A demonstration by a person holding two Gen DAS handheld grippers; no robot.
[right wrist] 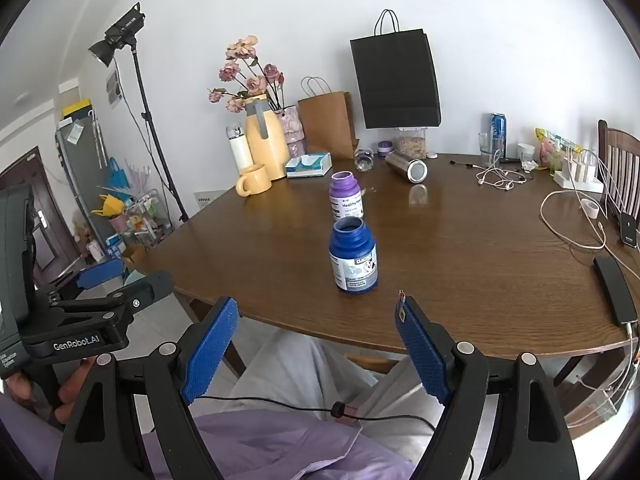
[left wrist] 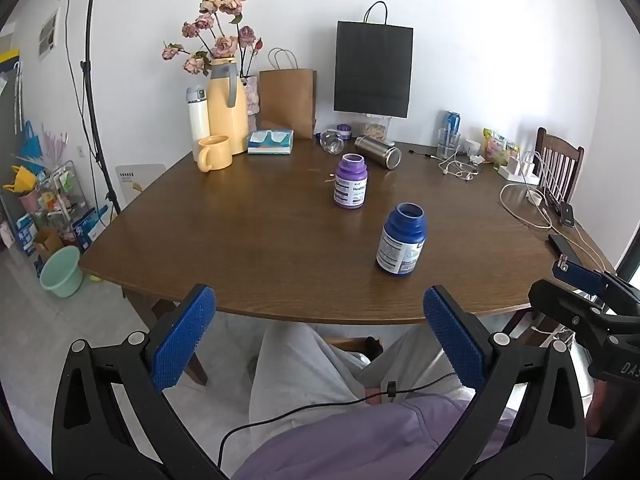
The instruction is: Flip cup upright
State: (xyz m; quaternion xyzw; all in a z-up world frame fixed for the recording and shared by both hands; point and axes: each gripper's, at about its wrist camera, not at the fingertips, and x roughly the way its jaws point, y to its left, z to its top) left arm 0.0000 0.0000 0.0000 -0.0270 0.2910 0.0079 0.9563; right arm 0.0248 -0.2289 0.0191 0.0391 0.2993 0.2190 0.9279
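Steel, smooth and round, is the trouble: the cup (right wrist: 408, 165) lies on its side far across the table (right wrist: 460, 272), mouth toward the camera, and could roll or slip if pinched off-centre. The blue bottle (right wrist: 353, 256) and purple bottle (right wrist: 346, 196) stand in the reach path and could be toppled. Both the right gripper (right wrist: 310, 344) and the left gripper (left wrist: 316, 340) hang wide apart, holding nothing, off the near edge, well short of the cup.
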